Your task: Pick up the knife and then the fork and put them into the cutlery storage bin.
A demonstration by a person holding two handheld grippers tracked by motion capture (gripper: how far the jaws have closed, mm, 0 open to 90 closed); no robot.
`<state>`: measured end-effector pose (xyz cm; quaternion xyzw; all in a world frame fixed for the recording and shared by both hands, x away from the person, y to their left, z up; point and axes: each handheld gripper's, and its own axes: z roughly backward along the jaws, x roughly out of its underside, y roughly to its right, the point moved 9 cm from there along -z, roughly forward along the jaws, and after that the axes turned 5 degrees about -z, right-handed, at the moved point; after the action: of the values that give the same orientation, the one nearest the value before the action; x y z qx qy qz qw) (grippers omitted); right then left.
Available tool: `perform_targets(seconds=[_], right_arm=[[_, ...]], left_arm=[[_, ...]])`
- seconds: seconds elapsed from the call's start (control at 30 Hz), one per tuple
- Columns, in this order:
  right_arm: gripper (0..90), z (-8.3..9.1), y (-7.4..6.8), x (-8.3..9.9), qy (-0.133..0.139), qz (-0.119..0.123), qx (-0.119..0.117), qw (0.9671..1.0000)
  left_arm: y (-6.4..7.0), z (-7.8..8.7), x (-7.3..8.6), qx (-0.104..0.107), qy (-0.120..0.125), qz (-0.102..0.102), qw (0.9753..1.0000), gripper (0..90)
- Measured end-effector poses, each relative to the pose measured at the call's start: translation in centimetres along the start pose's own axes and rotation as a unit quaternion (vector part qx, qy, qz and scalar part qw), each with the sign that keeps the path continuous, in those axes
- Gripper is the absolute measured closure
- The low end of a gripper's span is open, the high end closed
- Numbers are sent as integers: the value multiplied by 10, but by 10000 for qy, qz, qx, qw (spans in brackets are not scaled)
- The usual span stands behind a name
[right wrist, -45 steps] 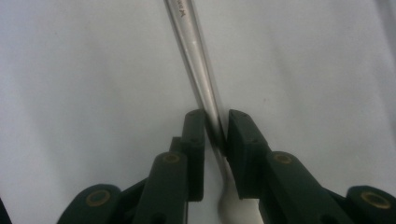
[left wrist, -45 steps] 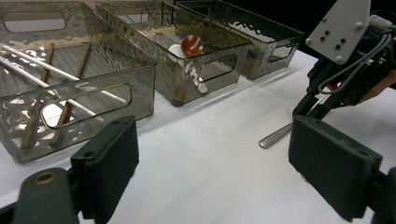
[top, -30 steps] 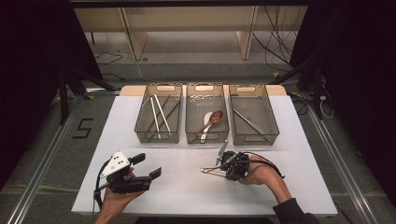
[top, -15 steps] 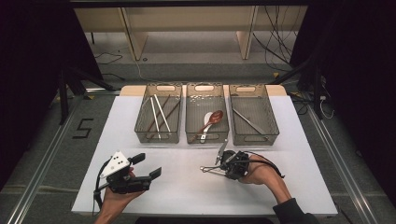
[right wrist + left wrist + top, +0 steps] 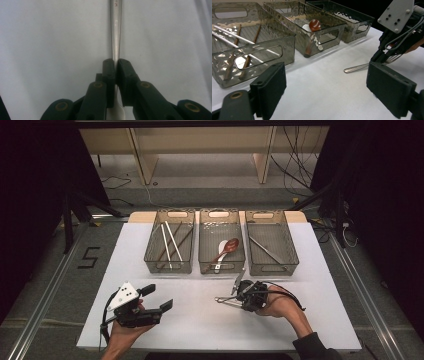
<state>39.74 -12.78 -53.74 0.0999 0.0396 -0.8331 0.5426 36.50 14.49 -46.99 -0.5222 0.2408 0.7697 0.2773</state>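
My right gripper (image 5: 237, 300) is at the table's front right and is shut on a slim silver utensil handle (image 5: 115, 30). The handle runs straight out from between the jaws over the white table. Seen from the left gripper view, the handle's free end (image 5: 355, 68) lies low over the table, sticking out from the right gripper (image 5: 380, 58). My left gripper (image 5: 156, 300) is held at the front left, open, with nothing between its pads (image 5: 270, 82).
Three clear grey bins stand in a row at the back of the white table (image 5: 200, 320). The left bin (image 5: 152, 256) holds chopsticks, the middle bin (image 5: 206, 255) a red-brown spoon and a white spoon, the right bin (image 5: 290, 255) a metal utensil.
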Motion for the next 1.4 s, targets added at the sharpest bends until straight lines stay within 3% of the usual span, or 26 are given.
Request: perform_targets(seconds=[0.67,0.83,1.13,1.4], right_arm=[[848,26,13,-6,458,-205,136,9986],[849,33,17,-7,475,-255,175,9984],[849,28,18,-8,303,-237,153,9991],[849,39,26,-10,388,-209,273,9987]], left_arm=[[-1,0,0,-20,7,-1,10000,157],[-1,0,0,-16,17,3,10000,157],[-1,0,0,-14,24,22,10000,157],[-1,0,0,-13,22,42,10000,157]])
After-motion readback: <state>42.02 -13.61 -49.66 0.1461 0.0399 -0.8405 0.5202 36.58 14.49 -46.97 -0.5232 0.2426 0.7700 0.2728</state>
